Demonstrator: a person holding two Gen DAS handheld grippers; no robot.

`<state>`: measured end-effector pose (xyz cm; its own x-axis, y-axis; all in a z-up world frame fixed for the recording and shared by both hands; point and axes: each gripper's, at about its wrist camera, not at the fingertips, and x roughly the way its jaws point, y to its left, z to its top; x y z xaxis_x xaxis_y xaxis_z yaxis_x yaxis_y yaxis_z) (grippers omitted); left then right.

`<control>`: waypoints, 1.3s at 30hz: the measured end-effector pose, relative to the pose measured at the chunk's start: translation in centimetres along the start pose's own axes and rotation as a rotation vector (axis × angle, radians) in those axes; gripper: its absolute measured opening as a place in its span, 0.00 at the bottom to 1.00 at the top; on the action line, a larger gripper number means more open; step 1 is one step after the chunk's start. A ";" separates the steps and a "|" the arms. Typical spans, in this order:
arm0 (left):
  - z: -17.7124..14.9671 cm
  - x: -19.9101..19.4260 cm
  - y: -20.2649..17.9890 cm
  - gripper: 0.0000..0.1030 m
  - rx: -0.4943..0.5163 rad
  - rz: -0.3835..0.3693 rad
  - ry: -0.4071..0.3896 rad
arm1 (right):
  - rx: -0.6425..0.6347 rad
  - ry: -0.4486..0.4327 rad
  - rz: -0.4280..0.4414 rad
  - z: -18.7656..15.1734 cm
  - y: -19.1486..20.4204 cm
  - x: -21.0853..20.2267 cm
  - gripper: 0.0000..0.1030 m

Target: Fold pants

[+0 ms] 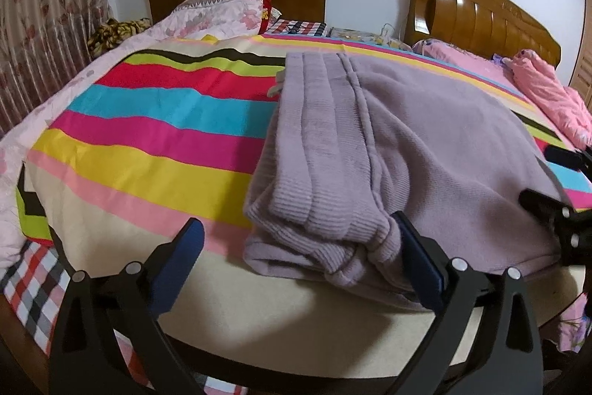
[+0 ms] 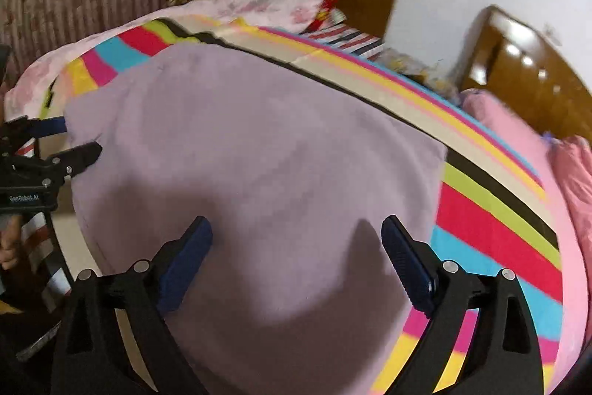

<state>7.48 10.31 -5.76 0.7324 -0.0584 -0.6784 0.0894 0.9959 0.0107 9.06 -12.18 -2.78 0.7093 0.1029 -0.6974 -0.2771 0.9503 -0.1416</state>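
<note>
**Lilac Pants Lie Folded on Striped Bed as Both Tongs Stand Open**

A pair of lilac knit pants point(image 1: 388, 143) rests in a folded stack on the striped bedspread point(image 1: 148, 121), near the bed's front edge. The ribbed cuffs are bunched at the near left corner of the stack. The left tongs point(image 1: 296, 243) are spread wide and grip nothing. The right blue pad point(image 1: 418, 265) rests against the cuff bundle, while the left one sits apart over bare bedspread. The right tongs point(image 2: 296, 239) hover over the broad flat panel of the pants, jaws parted, with no cloth between them.

The fabric looks soft, light and limp, likely to sag and slide rather than hold a crease. A pinch through all layers at a folded edge or corner seems the safest hold. Both tools point slanting down at the bed. The right wrist view is blurred. A hand point(image 2: 9, 239) holds the left tool's handle at that view's edge.
</note>
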 end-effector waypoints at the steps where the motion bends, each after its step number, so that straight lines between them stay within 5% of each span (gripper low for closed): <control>1: 0.1 -0.1 -0.1 0.97 0.004 0.008 -0.001 | 0.009 0.000 -0.003 -0.1 0.1 0.0 0.87; 4: 0.8 -1.5 -0.8 0.94 0.019 0.056 -0.024 | 0.021 0.002 -0.006 -0.3 -0.4 0.4 0.92; 6: 2.3 -4.3 -1.4 0.94 0.035 0.079 -0.110 | 0.029 -0.002 -0.009 -0.7 -0.5 0.3 0.93; 10: 6.5 -8.0 -2.0 0.96 0.017 0.026 -0.237 | 0.048 -0.011 -0.005 -1.3 -0.9 0.2 0.95; 14: 10.3 -6.9 -3.6 0.96 0.035 -0.005 -0.247 | 0.054 -0.013 0.001 -1.7 -0.9 -0.2 0.95; 19: 12.8 -2.8 -6.6 0.96 0.046 -0.060 -0.206 | 0.057 -0.013 0.005 -1.8 -1.0 -0.4 0.95; 25: 13.8 1.1 -8.5 0.96 0.074 -0.038 -0.142 | 0.061 -0.013 0.008 -1.7 -1.0 -0.6 0.95; 32: 13.0 6.2 -6.2 0.96 0.041 0.027 -0.028 | 0.067 -0.014 0.014 -1.6 -0.9 -0.5 0.95; 39: 12.4 9.8 -3.7 0.99 -0.049 -0.018 0.107 | 0.085 -0.008 0.041 -1.7 -1.3 -0.3 0.95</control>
<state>22.69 5.22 -3.38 0.6542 -0.0715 -0.7529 0.0671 0.9971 -0.0364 8.09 -13.91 -3.54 0.7036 0.1439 -0.6959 -0.2499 0.9668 -0.0528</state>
